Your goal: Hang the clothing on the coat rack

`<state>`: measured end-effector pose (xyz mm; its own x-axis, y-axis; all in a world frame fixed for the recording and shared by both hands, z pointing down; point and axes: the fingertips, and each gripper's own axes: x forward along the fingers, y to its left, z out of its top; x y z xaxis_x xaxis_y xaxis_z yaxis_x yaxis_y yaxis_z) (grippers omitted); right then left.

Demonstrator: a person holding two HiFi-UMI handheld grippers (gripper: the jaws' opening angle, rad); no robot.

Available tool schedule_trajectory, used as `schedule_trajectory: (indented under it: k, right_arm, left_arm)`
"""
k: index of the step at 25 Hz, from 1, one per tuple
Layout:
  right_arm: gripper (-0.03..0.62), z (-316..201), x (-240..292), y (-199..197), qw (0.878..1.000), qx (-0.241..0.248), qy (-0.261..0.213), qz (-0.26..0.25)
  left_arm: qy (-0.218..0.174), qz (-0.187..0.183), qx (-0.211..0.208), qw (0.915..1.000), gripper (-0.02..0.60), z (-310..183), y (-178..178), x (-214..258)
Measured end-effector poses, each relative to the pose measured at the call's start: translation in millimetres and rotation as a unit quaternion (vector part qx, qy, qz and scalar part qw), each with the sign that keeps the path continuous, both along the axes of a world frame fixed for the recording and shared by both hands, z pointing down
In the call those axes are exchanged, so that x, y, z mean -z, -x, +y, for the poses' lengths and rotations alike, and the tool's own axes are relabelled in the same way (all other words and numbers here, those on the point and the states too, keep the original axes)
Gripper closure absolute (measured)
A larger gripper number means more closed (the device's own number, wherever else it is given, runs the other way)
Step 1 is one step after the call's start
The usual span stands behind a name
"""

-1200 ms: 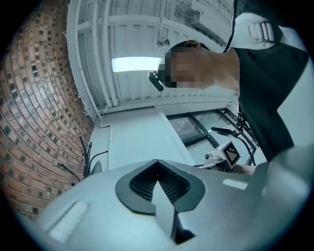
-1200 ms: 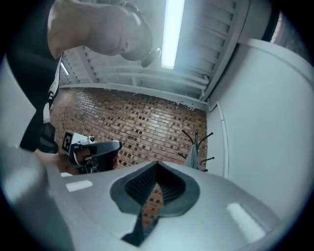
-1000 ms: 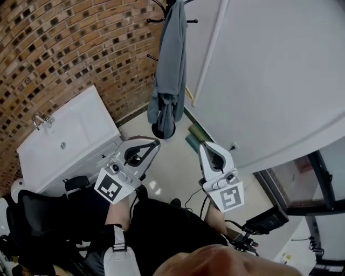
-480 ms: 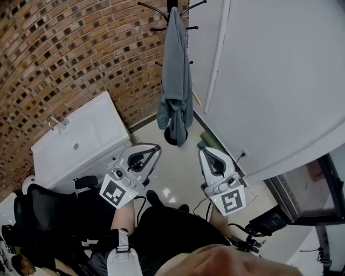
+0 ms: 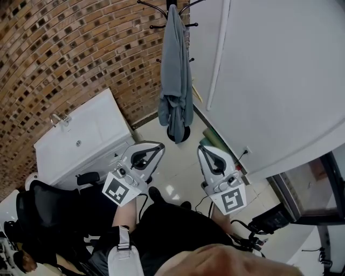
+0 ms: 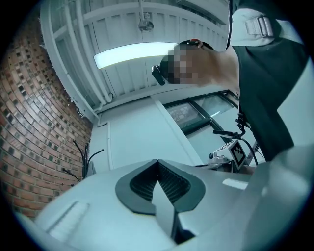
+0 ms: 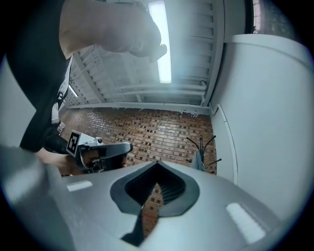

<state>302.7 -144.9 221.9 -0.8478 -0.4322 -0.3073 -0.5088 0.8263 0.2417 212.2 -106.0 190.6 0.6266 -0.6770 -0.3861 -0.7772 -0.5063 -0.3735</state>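
Red brick wall (image 5: 64, 48) and white panelled wall (image 5: 280, 81) flank a black metal coat rack (image 5: 172, 4); the grey fabric garment (image 5: 175, 81) hangs on it. Left gripper (image 5: 157, 146) and right gripper (image 5: 201, 150) are clenched, empty, well apart from it.

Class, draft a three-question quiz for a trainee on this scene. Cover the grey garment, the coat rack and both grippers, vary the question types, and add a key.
1. True or false: the grey fabric garment hangs on the black metal coat rack.
2. Choose one. The left gripper has its jaws: A) wide apart; B) shut together with nothing between them; C) clamped on the garment.
3. Short answer: what does the right gripper hold?
Key: 1 true; 2 B; 3 nothing, its jaws are shut and empty.
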Motion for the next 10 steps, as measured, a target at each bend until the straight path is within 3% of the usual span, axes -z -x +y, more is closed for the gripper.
schedule_trajectory:
  k: [10]
  right_arm:
    - [0.591, 6.2, 2.3, -16.9, 1.000, -0.005, -0.001, -0.003]
  left_arm:
    - [-0.007, -0.009, -0.003, 0.9999, 0.578, 5.6, -18.8, 7.0]
